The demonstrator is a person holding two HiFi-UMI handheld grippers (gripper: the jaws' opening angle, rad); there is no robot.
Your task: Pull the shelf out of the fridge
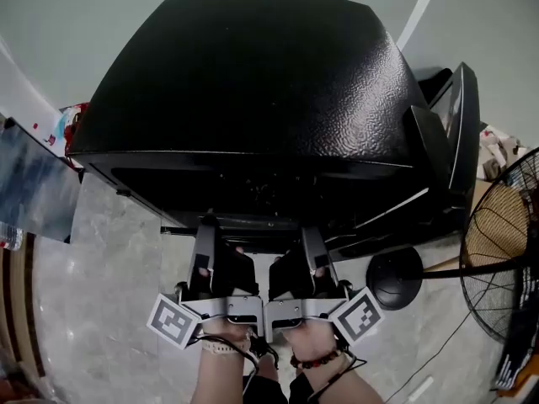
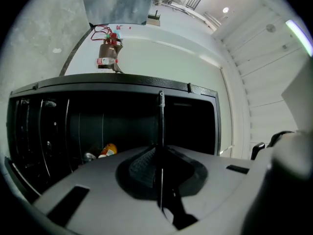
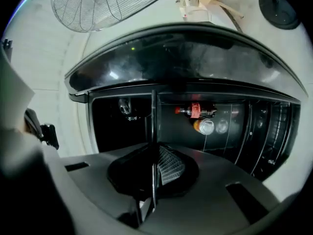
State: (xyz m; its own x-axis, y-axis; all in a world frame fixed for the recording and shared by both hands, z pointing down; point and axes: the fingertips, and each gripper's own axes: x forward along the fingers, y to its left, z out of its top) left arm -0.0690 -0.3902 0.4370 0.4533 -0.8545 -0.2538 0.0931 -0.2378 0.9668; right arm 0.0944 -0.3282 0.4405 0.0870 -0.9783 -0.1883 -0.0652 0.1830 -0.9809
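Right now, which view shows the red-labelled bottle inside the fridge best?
Right gripper view: the bottle shows unobstructed. The head view sees the fridge from above, inside dark; the left gripper view does not clearly show it.

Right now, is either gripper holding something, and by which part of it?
Yes. The left gripper and the right gripper are both shut on the shelf, each pinching its thin front edge at the fridge opening.

Even light from ceiling lamps [image 2: 225, 10] kept the floor [image 1: 109, 251] pale and raised a speckled sheen on the fridge [image 1: 253, 82] top, while its inside lay near-black and both gripper views bulged fisheye-round with dark corners.
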